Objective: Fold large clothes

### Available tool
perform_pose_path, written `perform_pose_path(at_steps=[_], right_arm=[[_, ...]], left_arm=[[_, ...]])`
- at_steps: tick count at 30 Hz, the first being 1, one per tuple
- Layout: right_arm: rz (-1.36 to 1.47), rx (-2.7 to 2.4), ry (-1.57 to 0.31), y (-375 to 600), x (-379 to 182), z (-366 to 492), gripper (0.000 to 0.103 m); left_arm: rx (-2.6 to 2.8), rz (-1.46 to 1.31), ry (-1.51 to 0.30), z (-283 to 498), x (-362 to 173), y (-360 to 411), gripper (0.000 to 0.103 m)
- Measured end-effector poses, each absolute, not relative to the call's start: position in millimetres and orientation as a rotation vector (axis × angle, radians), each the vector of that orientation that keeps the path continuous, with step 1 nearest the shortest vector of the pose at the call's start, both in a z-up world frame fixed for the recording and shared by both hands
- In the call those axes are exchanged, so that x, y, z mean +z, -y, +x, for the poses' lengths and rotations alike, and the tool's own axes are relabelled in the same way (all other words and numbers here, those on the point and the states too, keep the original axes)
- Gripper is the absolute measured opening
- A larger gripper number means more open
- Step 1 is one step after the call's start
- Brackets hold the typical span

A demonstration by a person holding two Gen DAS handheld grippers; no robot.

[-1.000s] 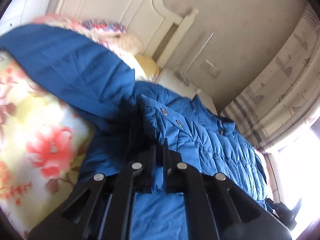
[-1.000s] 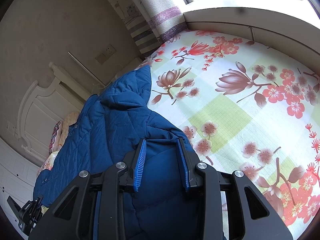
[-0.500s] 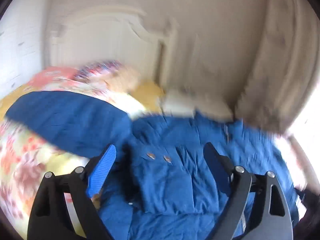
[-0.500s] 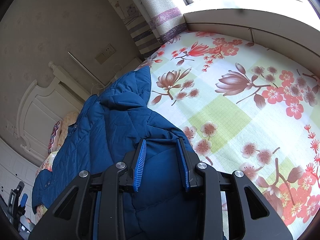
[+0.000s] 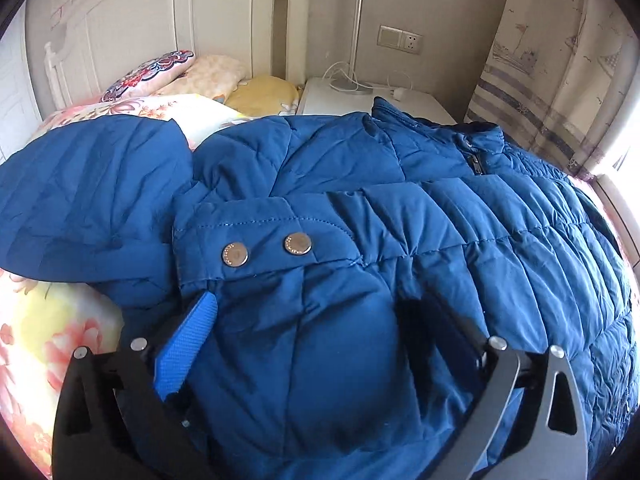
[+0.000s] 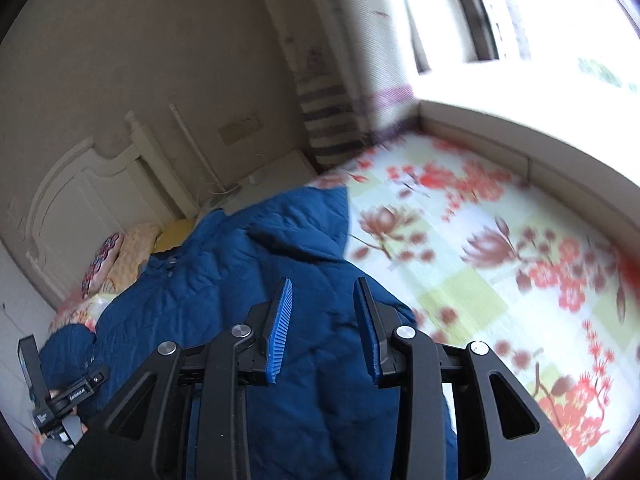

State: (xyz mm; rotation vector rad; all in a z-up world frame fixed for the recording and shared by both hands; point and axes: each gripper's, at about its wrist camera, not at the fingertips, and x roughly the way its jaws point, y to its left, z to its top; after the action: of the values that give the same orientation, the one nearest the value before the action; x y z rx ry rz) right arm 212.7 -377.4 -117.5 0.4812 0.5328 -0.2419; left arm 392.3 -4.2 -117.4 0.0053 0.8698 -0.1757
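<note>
Left wrist view: left gripper [image 5: 320,344] fingers spreading off the folded sleeve [image 5: 304,280] (puffy jacket [image 5: 500,240], twelve o'clock), right gripper [image 6: 323,332] releasing too, so it could spring open.

This is a bedroom in a home. A bed [image 6: 472,280] covered with a floral sheet fills most of the room, with a cream carved headboard [image 5: 160,20] at its end and several patterned pillows [image 5: 192,76] stacked against it. Beside the headboard stands a white nightstand [image 5: 340,100] with a thin lamp [image 5: 356,28] and a charger cable. A wall socket [image 5: 400,40] sits on the beige wall, and printed curtains [image 5: 560,72] hang by a bright window [image 6: 540,12].
</note>
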Motion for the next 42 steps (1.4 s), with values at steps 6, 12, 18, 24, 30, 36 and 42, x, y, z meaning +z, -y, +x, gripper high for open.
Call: perform_pose_path(at_steps=[6,12,18,24,30,36,42], right_arm=[[0.200,-0.164,-0.676,321.0,-92.0,312.9,0.052],[-0.056,-0.178,-0.877,287.0,-150.4,391.3,0.064],[0.089,-0.171,-0.900,319.5,-142.1,387.1,0.066],[0.119,-0.195,-0.948,352.2,-164.6,407.1,0.089],[0.145,-0.283,-0.786,335.6,-125.7,361.8,0.085],[0.002,0.036,-0.814,252.3,-131.7,309.3,0.090],[-0.008,0.044,-0.868,252.9,-166.1,313.2,0.093]], left_arm=[[-0.185,-0.023,-0.848,391.8,-113.4,2.4,0.101],[-0.231,-0.101,-0.771,381.8,-104.2,-9.6,0.101],[-0.236,-0.088,-0.812,389.7,-107.9,-5.5,0.101],[-0.238,-0.091,-0.821,391.6,-109.6,-5.8,0.101],[-0.236,-0.092,-0.827,394.2,-111.1,-5.8,0.101],[-0.242,-0.103,-0.817,394.7,-111.1,-6.5,0.101],[-0.276,-0.405,-0.668,379.8,-86.6,-66.7,0.100]])
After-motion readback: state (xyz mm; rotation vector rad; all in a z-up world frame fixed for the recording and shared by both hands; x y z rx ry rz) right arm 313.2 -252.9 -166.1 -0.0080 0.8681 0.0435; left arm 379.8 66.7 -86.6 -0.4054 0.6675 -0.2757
